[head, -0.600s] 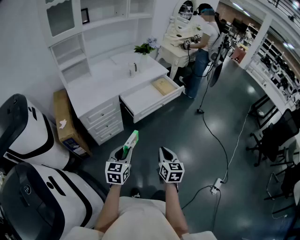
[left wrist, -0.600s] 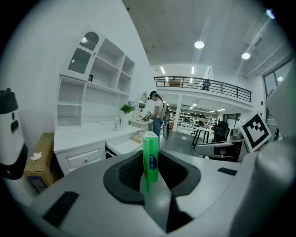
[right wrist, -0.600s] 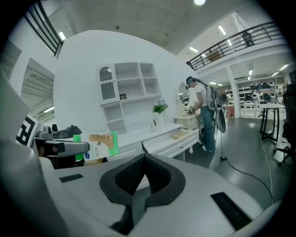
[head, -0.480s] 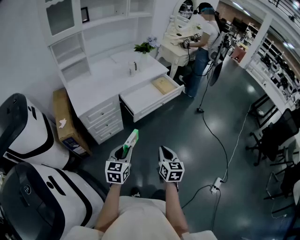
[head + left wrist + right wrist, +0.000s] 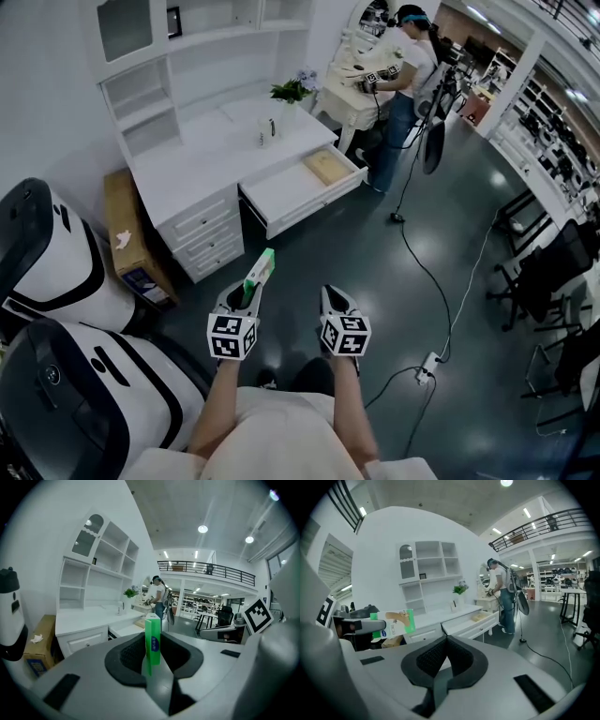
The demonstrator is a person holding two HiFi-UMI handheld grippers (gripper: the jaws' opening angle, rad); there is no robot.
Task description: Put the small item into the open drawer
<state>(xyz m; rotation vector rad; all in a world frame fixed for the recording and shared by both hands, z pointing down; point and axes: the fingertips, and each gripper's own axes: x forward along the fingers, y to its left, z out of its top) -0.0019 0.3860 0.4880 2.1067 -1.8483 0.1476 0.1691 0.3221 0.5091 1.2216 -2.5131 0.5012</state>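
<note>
Small green box [image 5: 261,271]: slim carton, green edges, white broad face with a blue oval mark; gripped at its lower end between the pads of the left gripper [image 5: 245,294], upper end projecting forward past the jaw tips. In the left gripper view the small green box [image 5: 152,637] stands upright in the left gripper [image 5: 152,652], narrow edge toward the camera. In the right gripper view the same small green box [image 5: 392,622] shows its printed white side at left. Right gripper [image 5: 335,304]: held beside the left one, apart from it; jaws closed tip to tip on nothing, as the right gripper [image 5: 446,654] shows in its own view. Open drawer [image 5: 292,190]: pulled out from the white desk [image 5: 216,159], well ahead of both grippers; a flat tan item [image 5: 327,169] lies at its right end. Potted plant [image 5: 292,91]: on the desk's far corner. Cardboard box [image 5: 130,238]: on the floor against the desk's left side. Person [image 5: 404,70]: standing at another table beyond the desk. Cable [image 5: 440,286]: trailing across the dark floor.
</note>
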